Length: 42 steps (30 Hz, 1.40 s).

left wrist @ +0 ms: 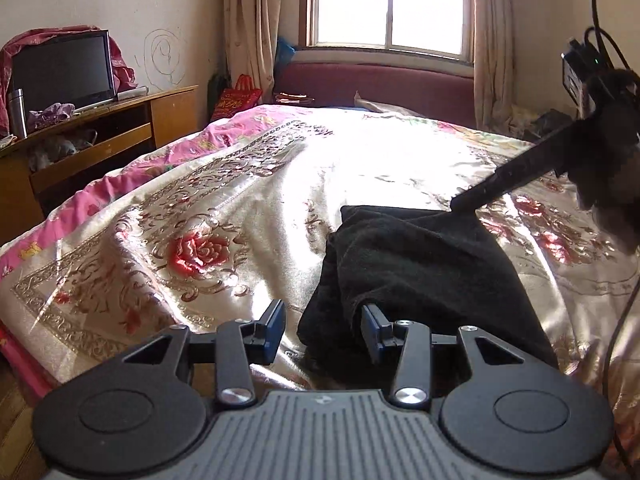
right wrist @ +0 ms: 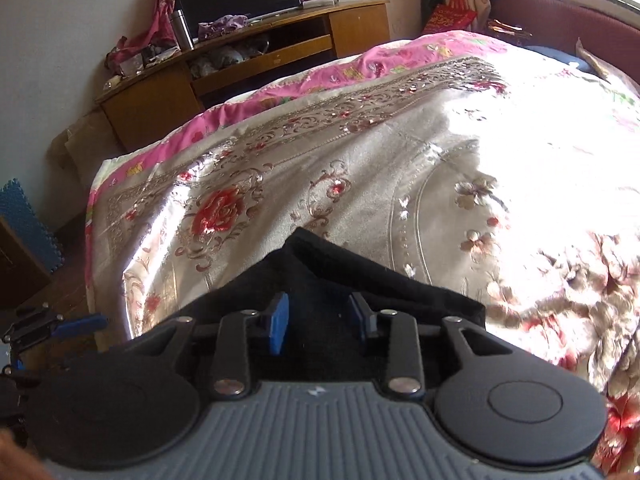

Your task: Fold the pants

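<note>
Black fleece pants (left wrist: pixel 420 268), folded into a bundle, are laid near the floral satin bedspread's (left wrist: pixel 200 216) near edge. Both the left gripper (left wrist: pixel 324 330) and right gripper (right wrist: pixel 320 318) are held wide apart over the bundle, nothing gripped.

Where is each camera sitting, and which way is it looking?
Left wrist: sits on the left gripper, low at the bed's near edge, facing the window; shows its own open fingers beside the black pants, plus the right gripper reaching in.
Right wrist: sits on the right gripper, above the pants, facing the TV stand; shows its open fingers and the left gripper.
Both share: pants, floral bedspread, TV.
</note>
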### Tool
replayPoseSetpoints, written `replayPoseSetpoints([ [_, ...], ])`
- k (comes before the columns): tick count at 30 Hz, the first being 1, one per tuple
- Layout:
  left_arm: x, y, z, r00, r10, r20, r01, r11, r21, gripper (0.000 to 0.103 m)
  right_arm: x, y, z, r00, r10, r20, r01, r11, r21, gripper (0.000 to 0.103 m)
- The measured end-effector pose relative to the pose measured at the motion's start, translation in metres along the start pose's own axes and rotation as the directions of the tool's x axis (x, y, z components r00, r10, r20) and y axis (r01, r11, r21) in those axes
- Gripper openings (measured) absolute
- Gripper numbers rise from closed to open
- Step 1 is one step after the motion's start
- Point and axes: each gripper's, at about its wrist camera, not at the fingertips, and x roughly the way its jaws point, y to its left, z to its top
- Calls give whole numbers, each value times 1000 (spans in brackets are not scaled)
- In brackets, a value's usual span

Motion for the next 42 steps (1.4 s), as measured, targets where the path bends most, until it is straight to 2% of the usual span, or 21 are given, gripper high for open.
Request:
replayPoseSetpoints([
  [3, 11, -10, 14, 999, -40, 12, 39, 999, 26, 57, -8, -17, -30, 1000, -8, -21, 10, 995, 95, 40],
  [6, 17, -25, 26, 999, -40, 16, 39, 995, 88, 57, -11, -26, -50, 1000, -25, -19, 28, 984, 178, 40],
  [9, 14, -36, 32, 1000, -20, 9, 18, 989, 150, 57, -12, -27, -58, 1000, 0, -7, 1, 977, 211, 41],
  [13, 4, -35, 24, 997, 55, -54, -43, 979, 200, 58, -15, -21, -61, 999, 13, 33, -19, 978, 206, 41],
  [15, -3, -33, 20, 993, 99, -70, -83, 974, 210, 59, -14, -13, -58, 999, -1, 45, -6, 988, 154, 41],
  [17, -9, -30, 20, 987, 149, -69, -132, 970, 206, 59, -12, -6, -53, 998, -20, 61, 12, 993, 118, 41],
  [20, -18, -28, 27, 985, 172, -35, -163, 971, 174, 59, -6, -2, -42, 997, -7, 76, 0, 996, 94, 41],
  [22, -18, -28, 35, 991, 136, -7, -134, 980, 149, 60, -1, -8, -36, 995, -20, 98, 7, 992, 125, 41],
  [25, -3, -37, 47, 999, 42, 26, -45, 989, 139, 63, 8, -14, -25, 991, 35, 132, -56, 985, 163, 42],
  [28, 28, -52, 52, 1000, -20, 0, 19, 980, 199, 63, 21, -4, -15, 984, 118, 131, -130, 988, 84, 42],
  [31, 57, -60, 46, 996, -55, -65, 71, 959, 276, 63, 42, 6, -3, 985, 155, 71, -154, 988, -17, 41],
  [34, 85, -57, 26, 991, -5, -130, 50, 939, 339, 63, 74, 13, 5, 998, 67, 6, -65, 989, -130, 40],
  [35, 92, -53, 20, 990, -3, -142, 50, 943, 328, 65, 83, 12, 7, 1000, 29, -5, -30, 988, -150, 35],
  [37, 103, -45, 13, 990, -3, -138, 44, 954, 296, 71, 101, 5, 9, 999, -47, -10, 45, 984, -170, 36],
  [38, 107, -42, 11, 991, -3, -134, 41, 958, 284, 78, 108, -1, 11, 997, -70, -16, 67, 986, -153, 37],
  [39, 111, -38, 10, 990, -1, -139, 38, 963, 266, 83, 112, -8, 12, 997, -71, -26, 68, 990, -124, 42],
  [42, 117, -30, 12, 988, -31, -154, 62, 977, 202, 86, 108, -17, 11, 998, -58, -18, 56, 994, -89, 42],
])
